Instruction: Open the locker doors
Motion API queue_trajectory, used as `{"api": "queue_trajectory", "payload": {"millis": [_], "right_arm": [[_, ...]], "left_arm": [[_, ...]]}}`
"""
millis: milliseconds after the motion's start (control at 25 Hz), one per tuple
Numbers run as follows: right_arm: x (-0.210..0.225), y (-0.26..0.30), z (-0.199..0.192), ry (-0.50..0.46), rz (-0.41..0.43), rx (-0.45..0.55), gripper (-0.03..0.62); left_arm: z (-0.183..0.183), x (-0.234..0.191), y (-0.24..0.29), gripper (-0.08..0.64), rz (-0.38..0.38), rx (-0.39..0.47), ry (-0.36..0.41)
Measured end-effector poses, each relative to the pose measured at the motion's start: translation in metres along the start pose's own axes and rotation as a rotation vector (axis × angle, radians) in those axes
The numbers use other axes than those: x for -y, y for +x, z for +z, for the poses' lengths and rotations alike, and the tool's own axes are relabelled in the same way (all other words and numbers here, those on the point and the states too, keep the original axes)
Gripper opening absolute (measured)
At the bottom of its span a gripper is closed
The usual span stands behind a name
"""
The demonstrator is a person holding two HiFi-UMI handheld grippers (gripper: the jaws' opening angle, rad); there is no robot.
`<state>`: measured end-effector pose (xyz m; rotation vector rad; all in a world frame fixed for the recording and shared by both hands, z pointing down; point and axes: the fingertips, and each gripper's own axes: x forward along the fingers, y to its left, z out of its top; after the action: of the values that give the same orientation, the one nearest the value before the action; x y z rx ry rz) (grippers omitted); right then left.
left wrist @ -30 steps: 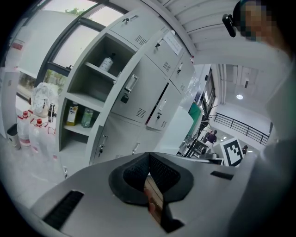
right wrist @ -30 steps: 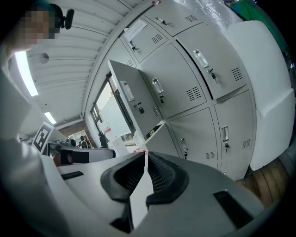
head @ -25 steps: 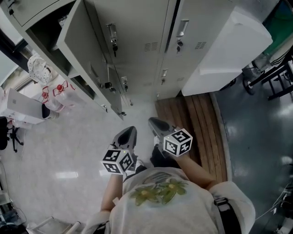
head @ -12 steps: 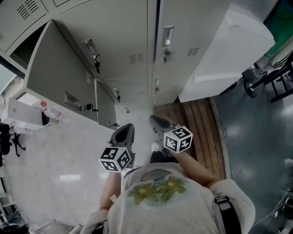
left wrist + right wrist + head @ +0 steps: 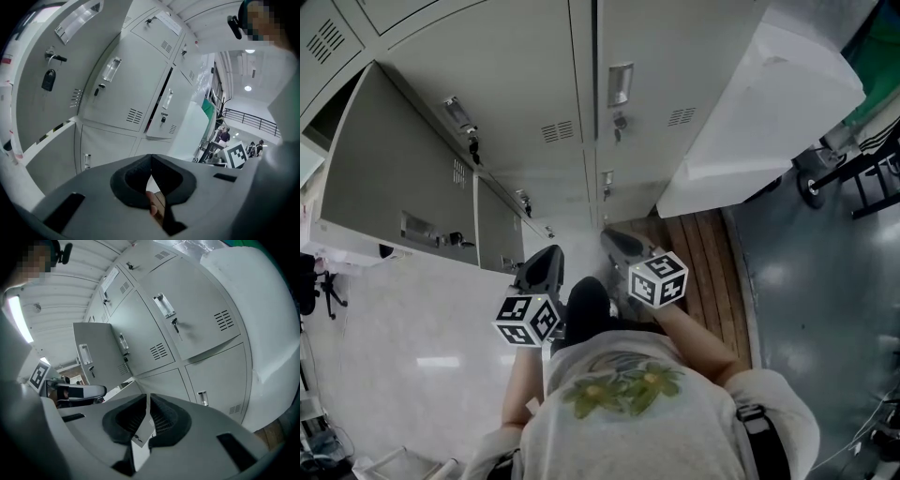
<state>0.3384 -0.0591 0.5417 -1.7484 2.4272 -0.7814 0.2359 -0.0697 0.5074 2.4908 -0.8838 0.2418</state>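
Looks only partway done. Faces a locker bank [image 5: 525, 56], with a large door [image 5: 394, 169] and a lower door [image 5: 497, 230] at its left already swung out. Leaves the closed doors [image 5: 666, 56] to their right unopened. Holds left gripper [image 5: 549, 258] and right gripper [image 5: 611, 239] low before these, touching none, each claw pressed together on nothing. Calls next, probably, for a latch handle [image 5: 620, 84].

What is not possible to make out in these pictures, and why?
- What lies behind the open door: head view, the door itself covers it and the left edge cuts it.
- Label on an upper locker: left gripper view, too small to read.
- Far-off people: left gripper view, too small.
- Floor under the person: head view, the torso hides it.
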Motion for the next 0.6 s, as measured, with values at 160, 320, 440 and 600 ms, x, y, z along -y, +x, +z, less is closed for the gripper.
{"api": "queue_trajectory", "payload": {"millis": [160,320,440,600], "right_arm": [[0.015,0.008,0.004,-0.016,-0.025,0.006,0.046],[0.026,0.023,0.004,-0.015,-0.033,-0.007,0.046],[0.038,0.035,0.004,-0.014,-0.046,-0.02,0.046],[0.059,0.052,0.002,-0.005,-0.067,-0.048,0.046]], "left_arm": [[0.005,0.0,0.012,0.031,0.005,0.004,-0.005],[0.008,-0.004,0.027,0.031,0.007,-0.008,-0.004],[0.009,-0.007,0.041,0.031,0.009,-0.019,-0.011],[0.011,-0.017,0.062,0.031,0.02,-0.038,-0.01]]}}
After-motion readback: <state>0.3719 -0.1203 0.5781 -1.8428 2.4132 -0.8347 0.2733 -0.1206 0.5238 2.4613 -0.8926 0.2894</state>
